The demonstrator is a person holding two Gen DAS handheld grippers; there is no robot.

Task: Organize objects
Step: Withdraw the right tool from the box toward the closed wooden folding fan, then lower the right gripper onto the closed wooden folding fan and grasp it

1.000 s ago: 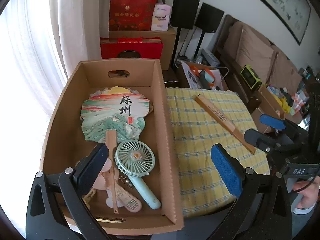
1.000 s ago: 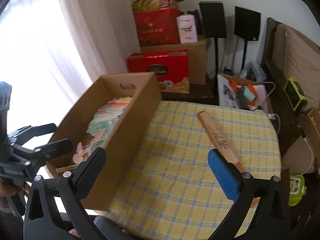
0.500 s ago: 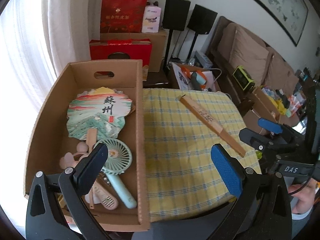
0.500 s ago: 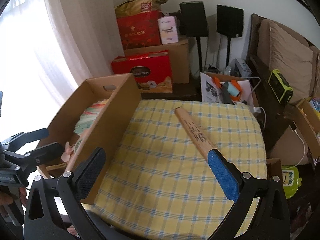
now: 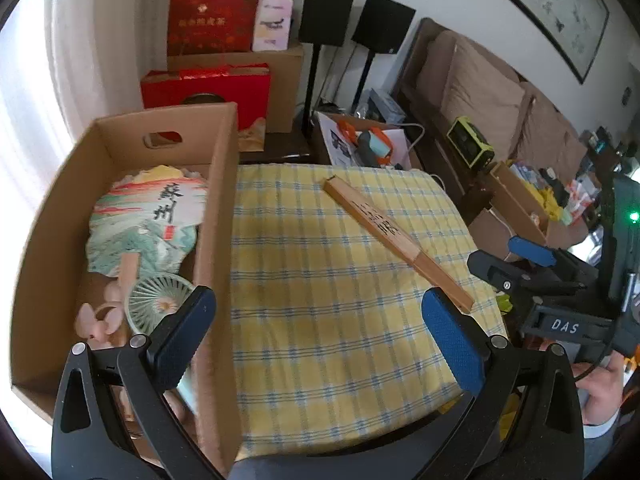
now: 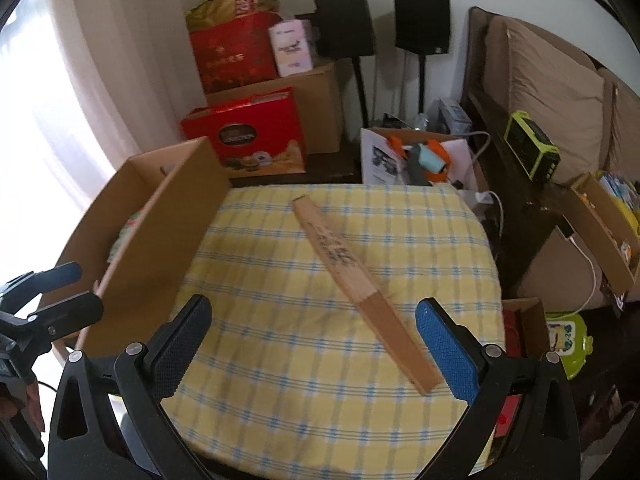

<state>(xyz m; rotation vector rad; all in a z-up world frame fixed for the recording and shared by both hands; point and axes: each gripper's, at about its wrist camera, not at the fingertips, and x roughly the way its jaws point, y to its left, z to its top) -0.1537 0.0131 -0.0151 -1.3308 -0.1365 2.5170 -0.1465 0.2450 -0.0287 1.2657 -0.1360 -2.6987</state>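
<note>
Both grippers have shifted right since the earlier frames, off the cardboard box toward the folded wooden fan. Left gripper: jaws wide, holding nothing, above the yellow checked tablecloth. Right gripper: jaws wide, empty, its blue pad just beside the fan's near end. Fan lies diagonally on the cloth. Box holds a round painted fan and a green handheld fan.

Yellow-checked table: cardboard box at left, folded fan beside.
</note>
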